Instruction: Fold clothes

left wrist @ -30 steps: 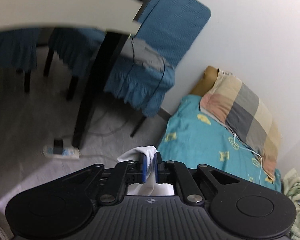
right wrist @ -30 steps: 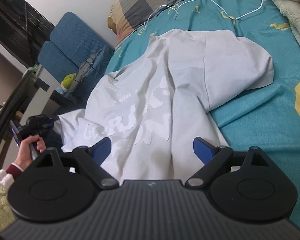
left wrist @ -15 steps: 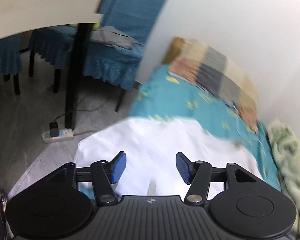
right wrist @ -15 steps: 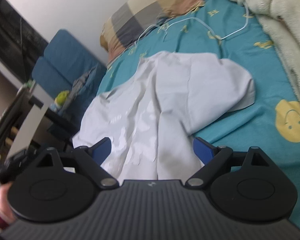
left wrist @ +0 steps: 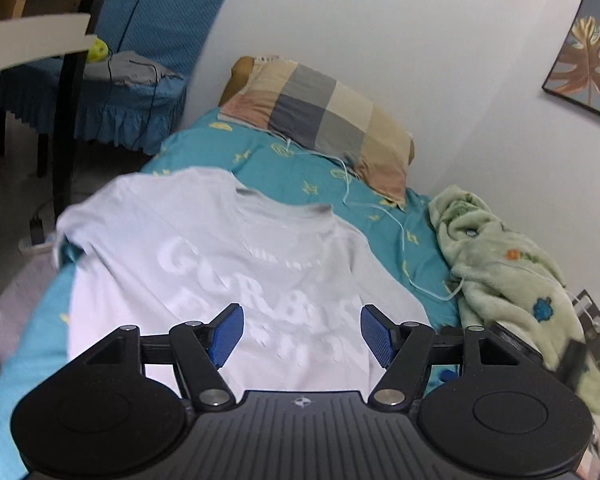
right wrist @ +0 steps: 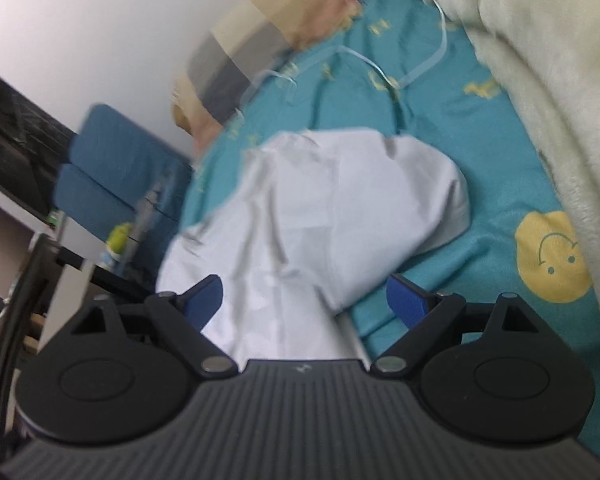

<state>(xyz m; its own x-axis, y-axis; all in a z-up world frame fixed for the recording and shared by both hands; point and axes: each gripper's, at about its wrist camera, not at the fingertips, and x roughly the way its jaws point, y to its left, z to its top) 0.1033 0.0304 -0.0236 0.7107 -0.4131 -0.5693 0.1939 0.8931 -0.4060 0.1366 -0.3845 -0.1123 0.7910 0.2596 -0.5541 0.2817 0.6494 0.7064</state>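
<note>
Near the bed's (left wrist: 260,160) left edge the white T-shirt (left wrist: 228,264) is spread print-up, collar toward the pillow (left wrist: 320,120). It is straddled by the left gripper (left wrist: 302,332), held wide (empty). The right gripper (right wrist: 304,300), equally wide, apparently hovers nearer the right sleeve (right wrist: 416,200).

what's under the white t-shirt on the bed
The white t-shirt lies spread on the teal bedsheet, which shows all around it. Its left edge hangs over the side of the bed. Anything directly beneath the cloth is covered and cannot be seen.
</note>
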